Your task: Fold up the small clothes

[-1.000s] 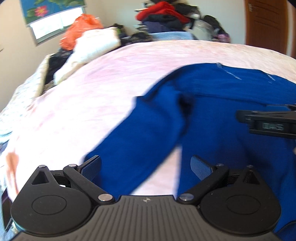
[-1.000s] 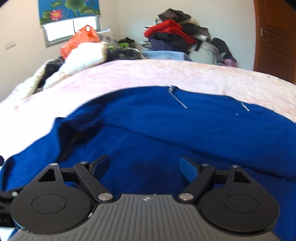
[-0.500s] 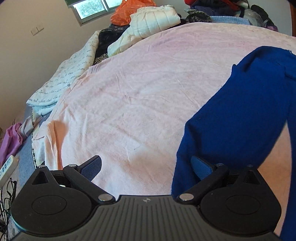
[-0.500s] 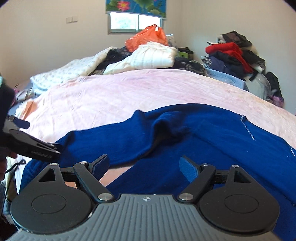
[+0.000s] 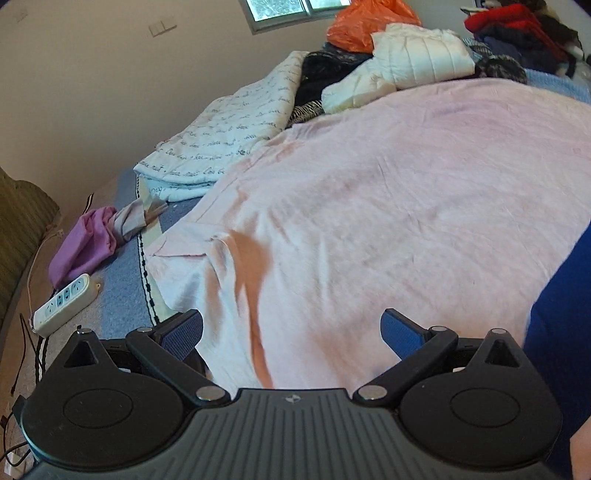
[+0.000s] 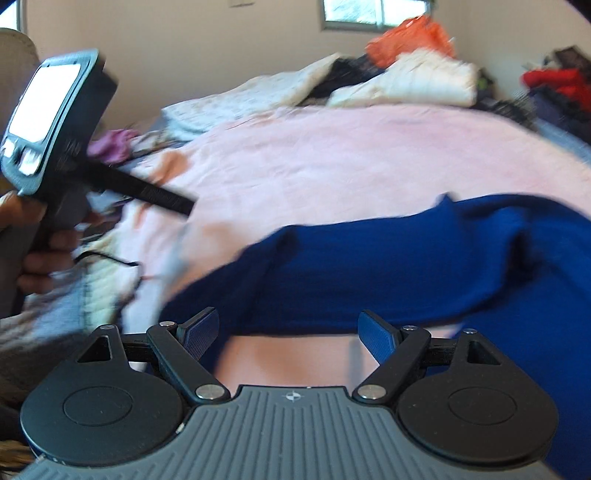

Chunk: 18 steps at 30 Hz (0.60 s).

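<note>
A dark blue garment [image 6: 388, 266] lies spread on the pink bedsheet [image 6: 332, 158]; one long part runs left toward the bed's near corner. My right gripper [image 6: 286, 334] is open and empty, just short of that part's near edge. My left gripper [image 5: 291, 330] is open and empty above bare pink sheet [image 5: 369, 206]; only a strip of the garment [image 5: 561, 332] shows at its right edge. The left gripper also shows in the right wrist view [image 6: 55, 140], held up at the far left, away from the garment.
A white quilted jacket [image 5: 406, 66], an orange bag [image 5: 365, 22] and a lettered white quilt [image 5: 229, 144] lie at the bed's far side. A pile of clothes [image 5: 517, 29] is at the back right. A power strip [image 5: 62, 299] and purple cloth [image 5: 85, 243] lie left.
Both grippers have swung left. The left one has left the blue garment and now faces the bed's left edge. The right view has turned from the garment's body to its left part.
</note>
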Tool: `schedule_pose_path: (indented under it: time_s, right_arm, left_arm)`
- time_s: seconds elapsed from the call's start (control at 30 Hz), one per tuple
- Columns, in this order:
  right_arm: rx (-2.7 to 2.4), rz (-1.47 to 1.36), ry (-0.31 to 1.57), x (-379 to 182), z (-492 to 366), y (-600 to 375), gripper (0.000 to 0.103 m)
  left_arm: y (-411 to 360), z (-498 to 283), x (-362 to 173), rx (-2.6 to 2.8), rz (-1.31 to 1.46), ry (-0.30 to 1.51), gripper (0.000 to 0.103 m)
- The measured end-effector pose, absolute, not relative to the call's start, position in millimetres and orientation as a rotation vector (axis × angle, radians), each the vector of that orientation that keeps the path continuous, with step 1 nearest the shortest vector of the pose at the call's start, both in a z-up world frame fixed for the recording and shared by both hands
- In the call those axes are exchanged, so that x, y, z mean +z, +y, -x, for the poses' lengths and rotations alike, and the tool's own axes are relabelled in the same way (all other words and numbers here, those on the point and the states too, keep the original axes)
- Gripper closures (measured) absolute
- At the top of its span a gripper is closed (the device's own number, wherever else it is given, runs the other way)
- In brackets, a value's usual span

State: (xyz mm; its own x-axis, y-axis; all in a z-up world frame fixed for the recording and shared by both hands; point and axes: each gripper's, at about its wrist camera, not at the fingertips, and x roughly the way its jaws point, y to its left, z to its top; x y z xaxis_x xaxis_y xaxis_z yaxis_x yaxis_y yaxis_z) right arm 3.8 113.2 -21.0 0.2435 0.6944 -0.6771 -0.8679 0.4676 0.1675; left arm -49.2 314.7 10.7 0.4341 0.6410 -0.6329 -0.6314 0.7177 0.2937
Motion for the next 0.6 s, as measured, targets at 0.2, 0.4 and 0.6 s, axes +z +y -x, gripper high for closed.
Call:
schedule_pose_path:
  time_s: [0.2,0.4,0.6]
  right_arm:
    - [1.442,0.23,0.793,-7,36,161,0.017]
    - [1.657,0.042,0.694,21,38,143,0.014]
    - [1.229,0.405,0.546,19,37,127,0.021]
  left_arm:
    - [326,63,48,0.82,-0.018,0.68,0.0]
    - [347,67,38,0.858,0.037,0.713,0.0]
    - [335,62,31,0.8,0.028,0.729,0.0]
